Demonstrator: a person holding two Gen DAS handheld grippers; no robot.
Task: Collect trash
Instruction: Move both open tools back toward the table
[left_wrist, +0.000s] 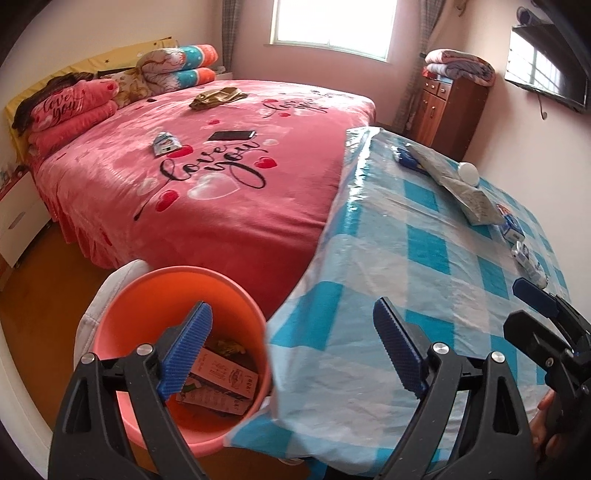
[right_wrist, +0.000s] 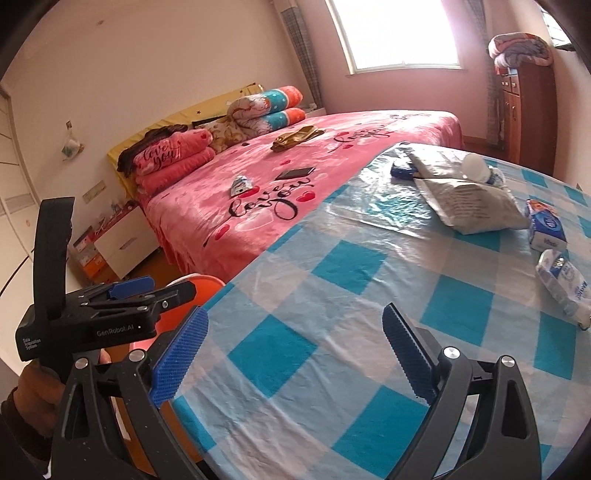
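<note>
Both the left gripper (left_wrist: 291, 350) and the right gripper (right_wrist: 295, 354) hold their fingers wide apart, empty. The orange bin (left_wrist: 155, 295) lies under the left one's left finger; wrappers (right_wrist: 561, 284) lie on the bench (right_wrist: 332, 295) beyond the right one's right finger.

Under the black left gripper (left_wrist: 291, 347) with its ribbed blue pads, the round plastic bin (left_wrist: 177, 291) is salmon-orange, and the flat carton (left_wrist: 221, 384) inside it is pale pink with dark print. Ahead of the black, blue-padded right gripper (right_wrist: 295, 354) spreads a glossy plastic tablecloth (right_wrist: 369, 295) — turquoise and white checks. Beyond both tools the fleece bedspread (left_wrist: 221, 177) is pink, with red hearts and black script.
</note>
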